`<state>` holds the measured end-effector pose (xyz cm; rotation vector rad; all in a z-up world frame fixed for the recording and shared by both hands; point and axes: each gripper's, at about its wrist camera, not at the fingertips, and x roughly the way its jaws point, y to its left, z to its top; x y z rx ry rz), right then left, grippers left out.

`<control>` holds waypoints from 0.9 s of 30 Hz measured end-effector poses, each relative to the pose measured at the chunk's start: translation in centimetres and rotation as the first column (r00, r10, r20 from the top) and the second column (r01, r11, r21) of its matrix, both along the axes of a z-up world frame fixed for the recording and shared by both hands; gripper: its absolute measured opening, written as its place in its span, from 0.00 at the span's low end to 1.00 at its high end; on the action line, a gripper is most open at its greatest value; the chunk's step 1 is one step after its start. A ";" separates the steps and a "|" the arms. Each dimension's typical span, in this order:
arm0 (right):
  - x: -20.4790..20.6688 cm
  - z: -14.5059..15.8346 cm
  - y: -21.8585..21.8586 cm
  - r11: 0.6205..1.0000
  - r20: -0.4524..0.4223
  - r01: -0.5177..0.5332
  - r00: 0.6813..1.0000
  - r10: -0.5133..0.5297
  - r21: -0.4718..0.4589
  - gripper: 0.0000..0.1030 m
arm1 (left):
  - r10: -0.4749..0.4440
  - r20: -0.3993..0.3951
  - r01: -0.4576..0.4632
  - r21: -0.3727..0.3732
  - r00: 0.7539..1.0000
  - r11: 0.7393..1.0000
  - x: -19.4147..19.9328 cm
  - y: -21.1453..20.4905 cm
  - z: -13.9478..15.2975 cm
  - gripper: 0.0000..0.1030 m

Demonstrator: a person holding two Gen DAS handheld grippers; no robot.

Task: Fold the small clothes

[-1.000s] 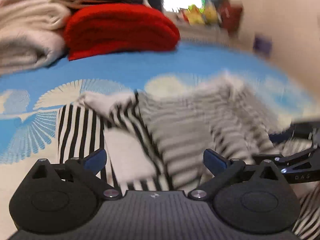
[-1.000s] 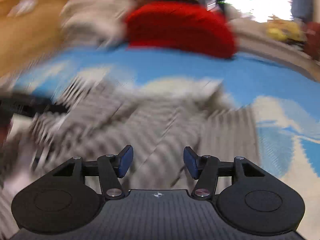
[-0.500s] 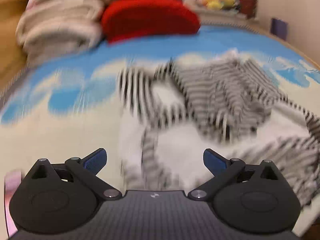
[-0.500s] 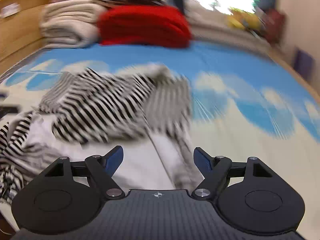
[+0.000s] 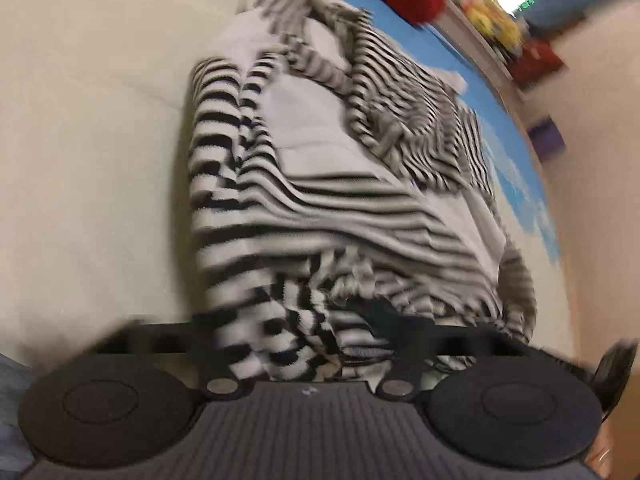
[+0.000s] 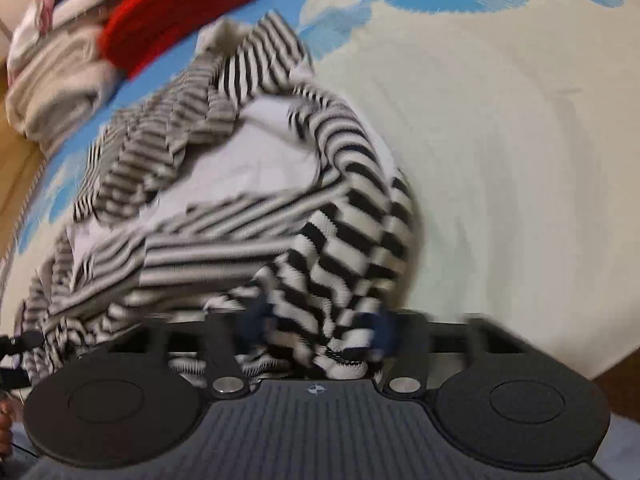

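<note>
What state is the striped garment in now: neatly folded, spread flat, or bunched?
Bunched: the striped garment lies crumpled in overlapping layers on the bedsheet.

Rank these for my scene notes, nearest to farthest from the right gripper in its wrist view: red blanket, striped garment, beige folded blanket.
1. striped garment, bunched between the fingers as they close.
2. and 3. red blanket, upper left, and beige folded blanket, far left: too close to call.

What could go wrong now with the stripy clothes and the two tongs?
The left tongs and right tongs are closing on bunched folds of the stripy clothes. They may pinch several layers, so the pile lifts as one crumpled lump. Fabric might also slip out.
</note>
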<state>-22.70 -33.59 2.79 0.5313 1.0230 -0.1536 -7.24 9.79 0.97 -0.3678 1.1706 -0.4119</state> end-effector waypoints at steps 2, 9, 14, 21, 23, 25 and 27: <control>-0.8 1.4 -0.2 1.000 0.014 0.000 1.000 0.001 -0.004 0.12 | -0.008 0.027 0.007 0.031 1.000 0.999 -1.0 0.0 1.2 0.18; -7.1 6.8 -3.1 0.987 0.161 0.064 0.983 -0.087 0.147 0.11 | 0.005 0.102 0.000 -0.041 0.995 0.999 -6.0 3.3 6.3 0.04; -13.3 8.1 -3.2 0.972 0.148 0.078 0.983 -0.113 0.222 0.11 | 0.010 0.090 -0.001 -0.102 0.996 0.995 -11.5 5.8 7.8 0.04; -11.7 11.9 -4.5 0.961 0.154 0.108 0.976 -0.151 0.253 0.11 | 0.051 0.111 -0.027 -0.201 0.993 0.979 -9.9 6.3 10.9 0.04; -8.2 13.0 -4.9 0.965 0.181 0.104 0.972 -0.150 0.241 0.11 | 0.046 0.143 -0.017 -0.202 0.989 0.979 -6.5 5.7 12.5 0.04; -2.5 13.9 -5.6 0.965 0.197 0.118 0.966 -0.166 0.233 0.11 | 0.042 0.180 -0.009 -0.182 0.983 0.983 -1.2 4.4 13.9 0.04; 3.9 14.0 -6.4 0.965 0.202 0.153 0.960 -0.197 0.213 0.11 | 0.061 0.191 -0.028 -0.166 0.980 0.986 5.0 2.5 14.5 0.04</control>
